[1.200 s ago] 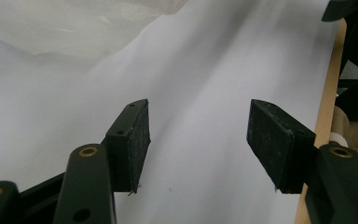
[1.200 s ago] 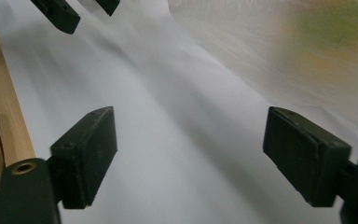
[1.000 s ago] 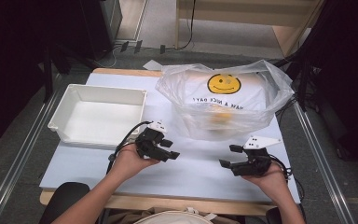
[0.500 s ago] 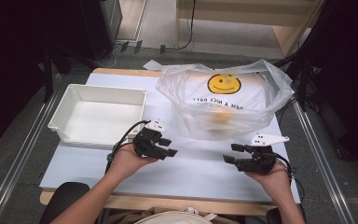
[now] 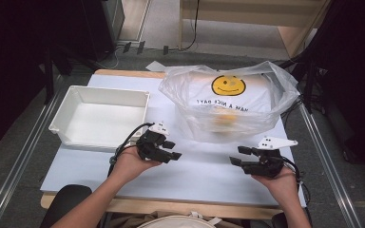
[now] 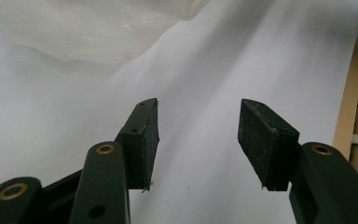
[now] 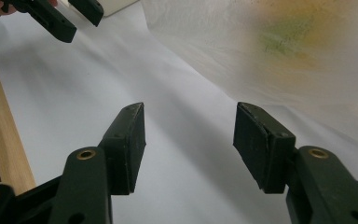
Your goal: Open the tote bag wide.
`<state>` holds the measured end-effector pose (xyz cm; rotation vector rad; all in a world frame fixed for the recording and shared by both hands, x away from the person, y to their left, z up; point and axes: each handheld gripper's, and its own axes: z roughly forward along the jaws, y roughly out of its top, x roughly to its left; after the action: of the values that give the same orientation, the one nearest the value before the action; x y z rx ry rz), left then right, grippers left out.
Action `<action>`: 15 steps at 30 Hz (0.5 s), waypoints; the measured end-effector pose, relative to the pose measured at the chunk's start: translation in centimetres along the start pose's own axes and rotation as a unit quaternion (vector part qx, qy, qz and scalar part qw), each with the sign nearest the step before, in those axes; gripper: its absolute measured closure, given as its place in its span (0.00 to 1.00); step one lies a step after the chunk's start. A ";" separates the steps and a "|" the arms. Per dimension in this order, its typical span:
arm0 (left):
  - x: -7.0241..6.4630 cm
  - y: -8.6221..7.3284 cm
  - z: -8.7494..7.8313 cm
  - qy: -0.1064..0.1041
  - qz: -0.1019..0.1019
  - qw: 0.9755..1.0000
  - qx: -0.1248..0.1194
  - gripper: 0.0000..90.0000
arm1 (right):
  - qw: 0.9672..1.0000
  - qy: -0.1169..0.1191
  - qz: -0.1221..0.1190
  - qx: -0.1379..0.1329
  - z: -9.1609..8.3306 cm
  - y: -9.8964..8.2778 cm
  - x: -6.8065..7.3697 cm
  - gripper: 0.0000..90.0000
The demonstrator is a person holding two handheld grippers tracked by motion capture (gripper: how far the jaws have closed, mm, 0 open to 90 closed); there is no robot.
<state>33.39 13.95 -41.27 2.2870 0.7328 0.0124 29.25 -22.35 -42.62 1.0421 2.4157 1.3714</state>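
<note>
While both grippers hover spread and empty over the near table (image 5: 204, 171), the left gripper (image 5: 171, 150) and right gripper (image 5: 236, 156) should probably approach the crinkly clear plastic smiley-face bag (image 5: 228, 102) just beyond, pinching its rim without crushing the orange contents. Against the earlier frame, the left jaws have narrowed slightly with nothing between them; the white rectangular plastic bin (image 5: 100, 114) sits unmoved far left.

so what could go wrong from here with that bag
1. The bag is thin, loose plastic; a hand-held gripper may pinch only film, and it could slip or tear.
2. Something orange sits inside, blurred through the plastic; lifting the bag might tip it out.
3. The bag lies close beside the tray; dragging it may nudge the tray.
</note>
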 end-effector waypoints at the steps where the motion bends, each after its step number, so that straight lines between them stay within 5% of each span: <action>1: 0.0 0.0 0.0 -0.001 0.000 1.000 -0.001 0.55 | 1.000 0.000 -0.001 -0.001 0.0 0.0 0.0 0.50; 15: 0.2 0.3 0.1 -0.006 -0.004 1.000 -0.006 0.54 | 1.000 -0.003 0.005 0.009 -0.3 -0.3 -0.1 0.50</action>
<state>33.74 13.77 -41.17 2.2717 0.7340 -0.0009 29.00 -22.73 -42.72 1.0622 2.4255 1.3497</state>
